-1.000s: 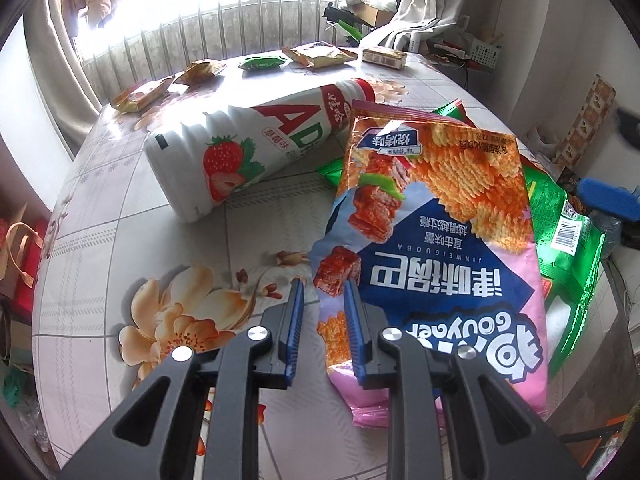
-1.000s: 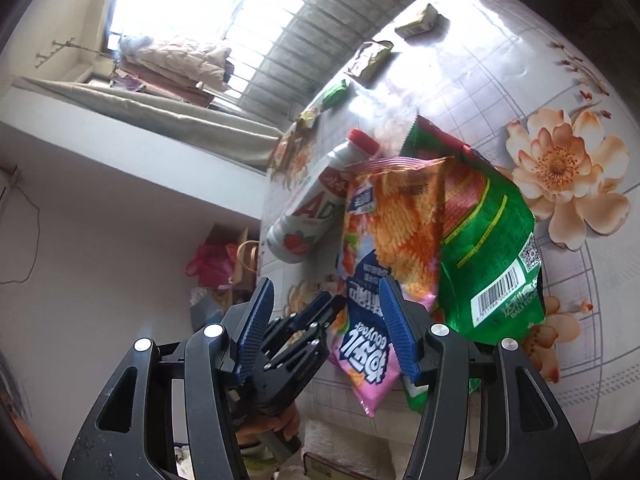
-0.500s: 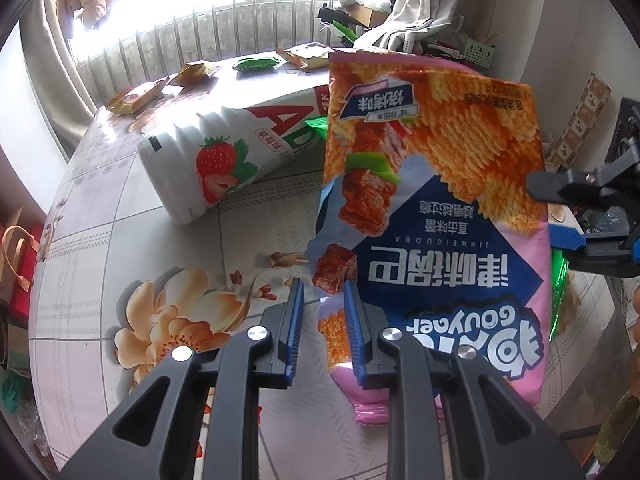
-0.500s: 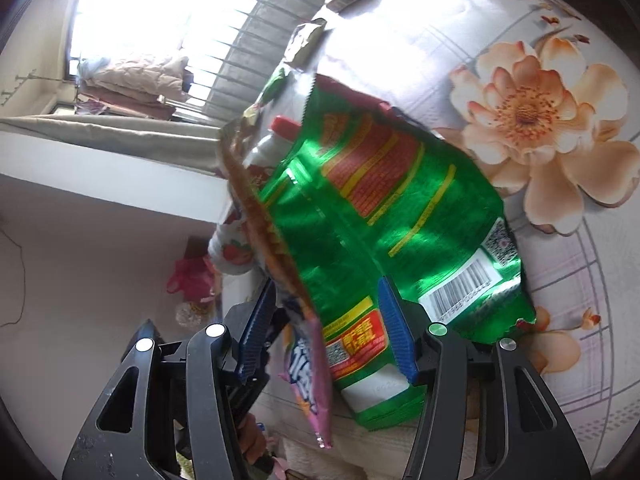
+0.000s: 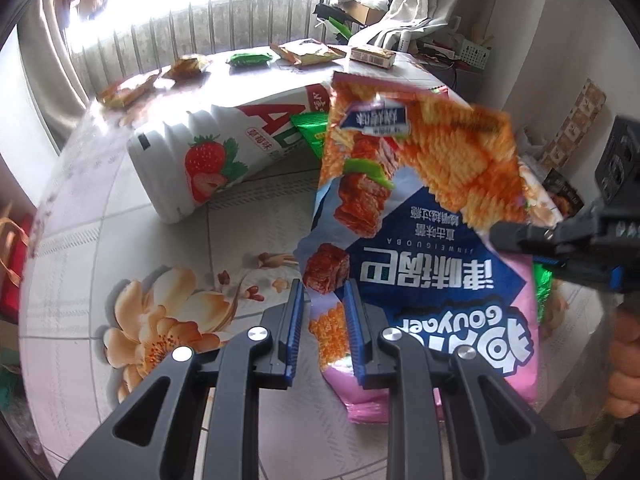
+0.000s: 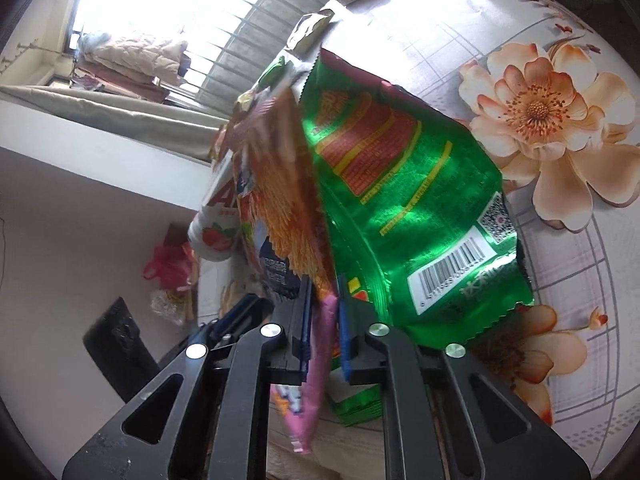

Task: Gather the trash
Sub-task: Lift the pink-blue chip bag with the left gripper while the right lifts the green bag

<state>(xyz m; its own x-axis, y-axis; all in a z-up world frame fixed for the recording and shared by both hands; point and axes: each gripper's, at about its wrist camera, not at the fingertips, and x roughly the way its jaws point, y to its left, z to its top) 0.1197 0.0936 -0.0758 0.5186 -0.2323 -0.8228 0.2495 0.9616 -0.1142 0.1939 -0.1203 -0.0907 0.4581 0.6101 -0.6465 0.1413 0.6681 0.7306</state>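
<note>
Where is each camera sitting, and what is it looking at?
Left wrist: sits on the left gripper, looking down its fingers across the flowered table at the pink snack bag and strawberry bottle; a hand shows at right.
Right wrist: sits on the right gripper, whose jaws are closing on the pink snack bag, looking at the green bag beside it.
Both show the pink bag, green bag, bottle and table.

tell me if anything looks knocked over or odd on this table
The strawberry drink bottle lies on its side on the floral tablecloth. The pink snack bag is tilted up off the table, pinched at two edges by the closing right gripper and the left gripper.
</note>
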